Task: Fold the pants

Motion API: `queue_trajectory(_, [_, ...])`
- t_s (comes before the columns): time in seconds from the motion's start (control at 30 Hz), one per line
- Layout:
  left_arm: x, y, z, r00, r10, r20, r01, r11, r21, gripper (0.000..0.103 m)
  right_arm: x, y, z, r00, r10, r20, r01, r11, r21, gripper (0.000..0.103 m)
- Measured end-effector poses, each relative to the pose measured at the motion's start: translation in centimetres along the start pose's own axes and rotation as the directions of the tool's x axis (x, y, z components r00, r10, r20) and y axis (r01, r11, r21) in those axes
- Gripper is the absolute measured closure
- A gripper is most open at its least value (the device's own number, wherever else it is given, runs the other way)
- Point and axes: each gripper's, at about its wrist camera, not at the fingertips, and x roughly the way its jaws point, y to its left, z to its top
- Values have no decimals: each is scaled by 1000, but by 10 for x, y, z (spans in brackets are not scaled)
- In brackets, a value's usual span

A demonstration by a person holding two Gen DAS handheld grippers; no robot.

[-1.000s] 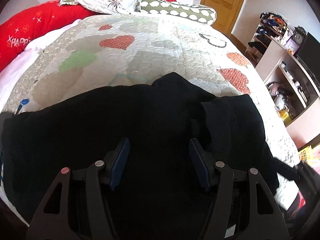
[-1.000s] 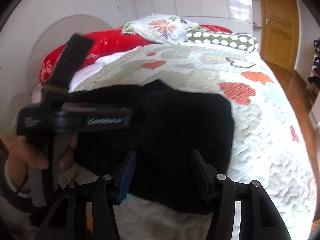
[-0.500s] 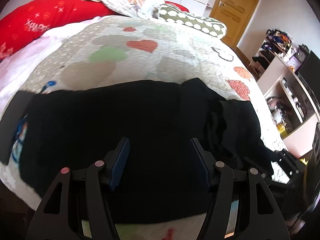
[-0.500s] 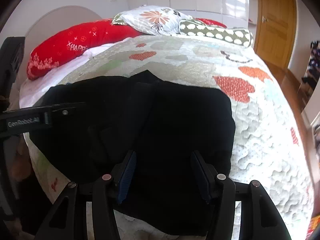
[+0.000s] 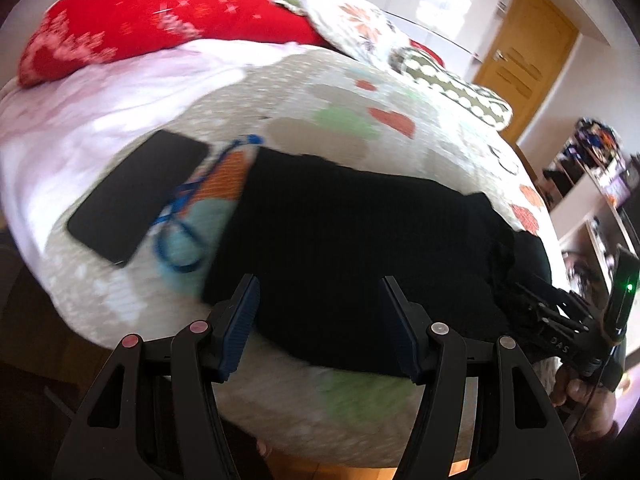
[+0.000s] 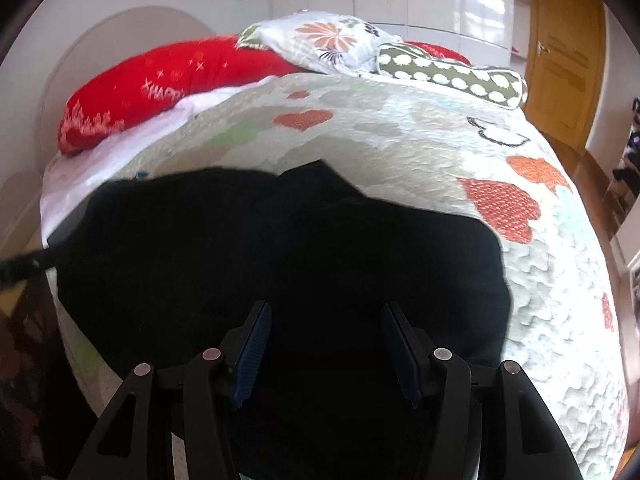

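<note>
While both wrist cams look down the bed, black pants (image 5: pixel 360 240) lie flat on the heart-print quilt (image 5: pixel 340 96), near the bed's front edge, long axis running L-R. In the right cam the pants (image 6: pixel 280 260) fill the lower-middle of frame, w/ a fold ridge and a small pointed flap at the far edge; hard to read more, fabric's too dark.

Left gripper (image 5: pixel 318 328): jaws spread wide, nothing between them, blue pads bare. Sits over the near edge of the pants toward their left end; can't tell if tips touch fabric.

Right gripper (image 6: pixel 324 348): also wide open, gripping nothing, over the pants' near-mid section. Contact w/ cloth unclear. It also shows in the left cam at far right (image 5: pixel 560 316), by the pants' right end, green LED lit on its body, person's hand (image 5: pixel 580 396) below it.

Other stuff on the bed: black phone (image 5: pixel 136 196) lying flat left of the pants, blue lanyard (image 5: pixel 180 232) looped between phone and pants, close to both. Headboard end: red pillow (image 6: pixel 168 80), floral pillow (image 6: pixel 332 40), green polka-dot bolster (image 6: pixel 452 76). Pink sheet (image 5: pixel 80 120) shows at the quilt's left side.

Containers: only the open shelf unit (image 5: pixel 592 168) at right, packed w/ clutter, too blurred to ID items. Wooden door (image 6: pixel 564 48) behind.
</note>
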Motion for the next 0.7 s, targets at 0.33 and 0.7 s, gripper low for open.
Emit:
queue_trajectory(0.33, [-9,42,-15,1000,6,2,-6,993,-119,41,-8,8,-3,1000,17,-22,-18,999,-36,48])
queue_trajectory(0.7, [5,46,-26,999,-35,2,34,980,-198,41,1,76,63,979,196,50,-186,969,-164,44])
